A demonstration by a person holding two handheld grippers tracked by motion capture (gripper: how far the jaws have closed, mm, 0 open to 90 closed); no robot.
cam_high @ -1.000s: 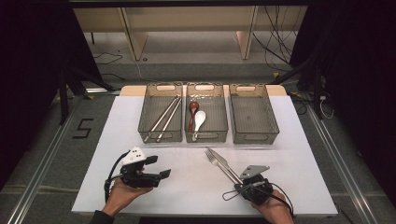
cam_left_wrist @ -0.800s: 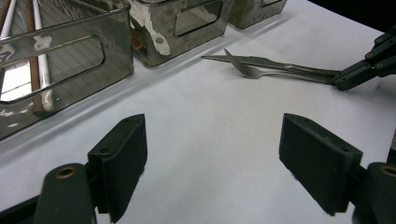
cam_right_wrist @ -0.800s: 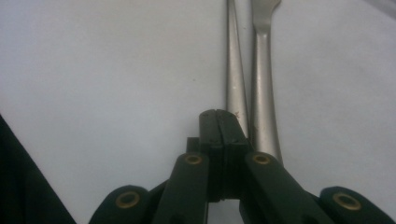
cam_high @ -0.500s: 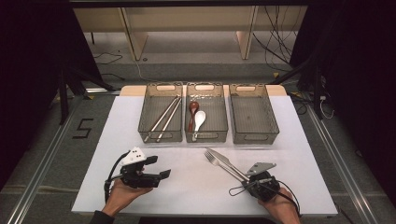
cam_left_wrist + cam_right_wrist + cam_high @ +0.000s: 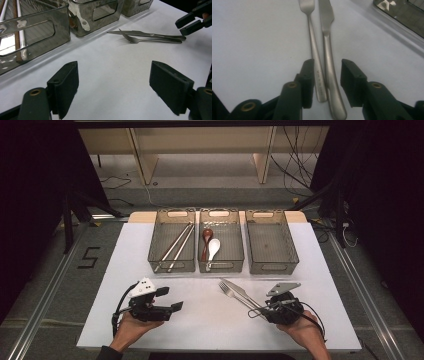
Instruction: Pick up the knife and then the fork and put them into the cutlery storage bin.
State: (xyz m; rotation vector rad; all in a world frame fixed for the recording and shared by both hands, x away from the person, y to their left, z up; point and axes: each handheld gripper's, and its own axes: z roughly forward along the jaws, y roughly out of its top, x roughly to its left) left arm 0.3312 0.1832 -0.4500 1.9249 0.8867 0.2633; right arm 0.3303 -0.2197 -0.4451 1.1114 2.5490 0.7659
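Lying side by side on the tabletop (image 5: 200, 330), the fork (image 5: 312, 45) and knife (image 5: 328, 50) look stiff, thin, slippery; the right gripper (image 5: 327, 82), jaws just opening, straddles their handles without pressing; grip mid-handle.

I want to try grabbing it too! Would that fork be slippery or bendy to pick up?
The fork looks like smooth shiny metal, so it's probably stiff and a bit slippery. It lies flat on the table beside the knife, so it likely won't roll, but getting under it may be tricky.
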